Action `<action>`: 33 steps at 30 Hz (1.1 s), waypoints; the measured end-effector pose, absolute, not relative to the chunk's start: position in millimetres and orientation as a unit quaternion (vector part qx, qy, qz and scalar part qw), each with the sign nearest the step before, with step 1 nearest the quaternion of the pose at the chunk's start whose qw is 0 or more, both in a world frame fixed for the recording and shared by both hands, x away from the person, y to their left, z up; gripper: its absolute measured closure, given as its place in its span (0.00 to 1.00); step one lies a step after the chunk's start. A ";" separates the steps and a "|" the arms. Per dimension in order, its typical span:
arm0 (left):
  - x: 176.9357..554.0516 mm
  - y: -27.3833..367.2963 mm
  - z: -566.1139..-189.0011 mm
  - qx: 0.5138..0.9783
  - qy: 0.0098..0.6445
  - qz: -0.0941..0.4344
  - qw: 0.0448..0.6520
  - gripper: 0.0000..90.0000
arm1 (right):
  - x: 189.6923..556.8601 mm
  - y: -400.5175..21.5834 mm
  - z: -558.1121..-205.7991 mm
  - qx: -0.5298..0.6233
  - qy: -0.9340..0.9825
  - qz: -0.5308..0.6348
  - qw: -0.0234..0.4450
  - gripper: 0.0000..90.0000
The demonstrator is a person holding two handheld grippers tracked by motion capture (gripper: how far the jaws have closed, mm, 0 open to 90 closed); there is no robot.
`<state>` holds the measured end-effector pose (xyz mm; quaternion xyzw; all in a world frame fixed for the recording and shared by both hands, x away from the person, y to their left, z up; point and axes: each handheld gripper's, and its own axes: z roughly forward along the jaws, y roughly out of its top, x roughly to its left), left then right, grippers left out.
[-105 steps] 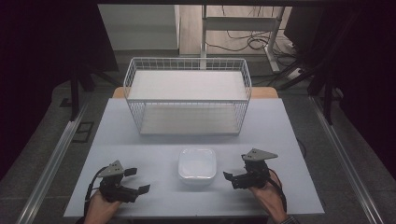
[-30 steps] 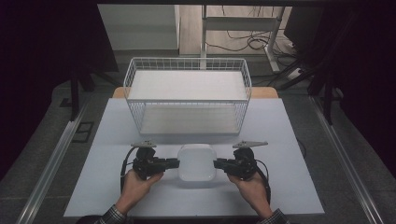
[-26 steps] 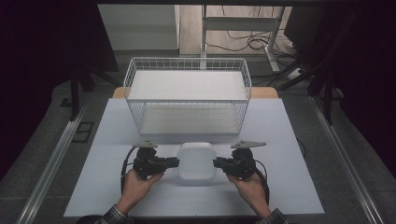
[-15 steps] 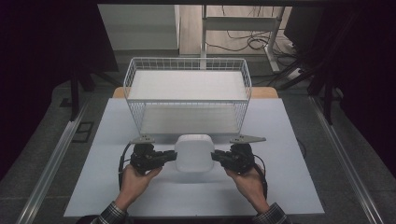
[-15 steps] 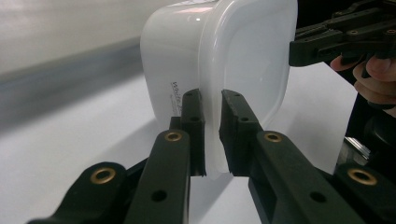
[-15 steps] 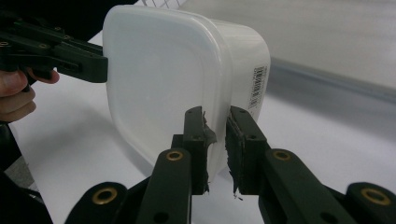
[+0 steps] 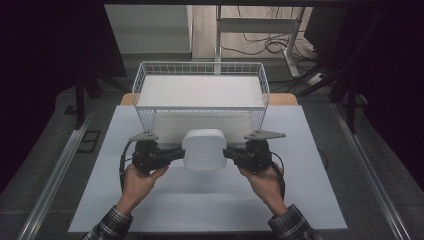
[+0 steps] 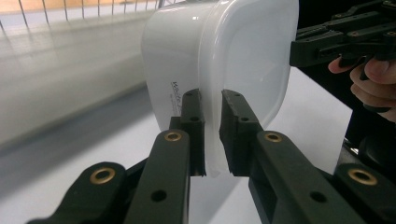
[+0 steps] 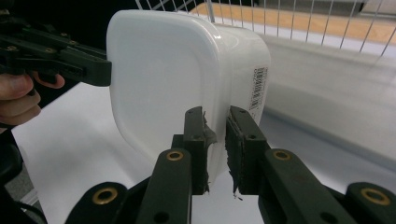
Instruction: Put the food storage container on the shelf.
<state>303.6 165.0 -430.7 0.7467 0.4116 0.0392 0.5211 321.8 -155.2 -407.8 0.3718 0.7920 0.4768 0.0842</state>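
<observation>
White lidded container (image 7: 203, 149), just before wire basket (image 7: 200, 90), clamped at opposite rims by left hand-held gripper (image 7: 172, 154) and right hand-held gripper (image 7: 234, 154).

Probably lab: dark curtains (image 7: 55, 45), floor cables (image 7: 265, 45), white test table (image 7: 310, 200).

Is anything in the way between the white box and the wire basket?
Only the basket's own near wall. The box, gripped at both sides by the left gripper and right gripper, hangs just before it, at about rim height.
</observation>
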 end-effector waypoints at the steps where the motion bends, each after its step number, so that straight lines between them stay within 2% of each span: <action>1: 307.0 166.4 -427.0 0.745 0.410 0.041 0.524 0.90 | 324.2 -154.5 -403.0 0.370 0.791 0.480 0.086 0.87; 22: 325.9 177.2 -362.8 0.734 0.397 0.085 0.545 0.89 | 346.4 -143.9 -344.2 0.350 0.774 0.517 0.109 0.87; 33: 346.9 183.1 -328.8 0.727 0.399 0.097 0.549 0.89 | 371.1 -135.4 -308.8 0.341 0.764 0.532 0.126 0.87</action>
